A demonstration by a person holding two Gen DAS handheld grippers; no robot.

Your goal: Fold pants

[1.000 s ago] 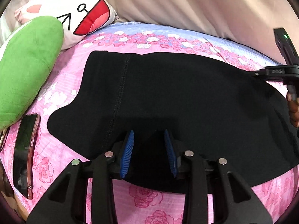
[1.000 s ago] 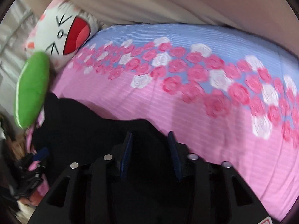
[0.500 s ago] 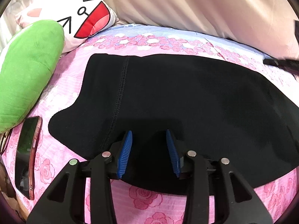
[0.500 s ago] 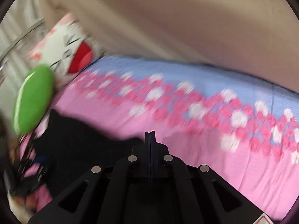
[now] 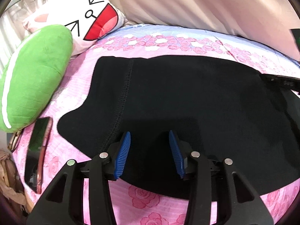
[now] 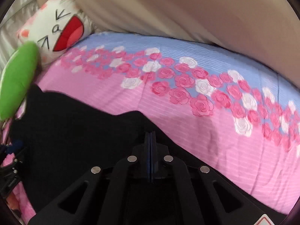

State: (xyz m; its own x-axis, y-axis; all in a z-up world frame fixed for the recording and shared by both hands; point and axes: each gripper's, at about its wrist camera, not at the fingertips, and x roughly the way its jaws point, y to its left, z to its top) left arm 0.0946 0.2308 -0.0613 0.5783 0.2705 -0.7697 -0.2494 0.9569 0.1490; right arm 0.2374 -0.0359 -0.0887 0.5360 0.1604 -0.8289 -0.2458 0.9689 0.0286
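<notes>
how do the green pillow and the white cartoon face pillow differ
The green pillow is plain plush with a thin white line along its edge; the white pillow carries a drawn face with a big red mouth. The green pillow lies nearer, next to the phone; the white pillow sits behind it, by the beige curtain. Both rest at the same end of the rose-print bedspread.

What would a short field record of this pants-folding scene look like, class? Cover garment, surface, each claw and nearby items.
garment: black pants, spread flat
surface: floral pink bedsheet
left claw: open over the pants' near edge, jaws just been opening, pads not pressing cloth
right claw: shut; whether it pinches fabric cannot be told
nearby: green cushion, cartoon-face pillow, phone at the bed's left edge
</notes>
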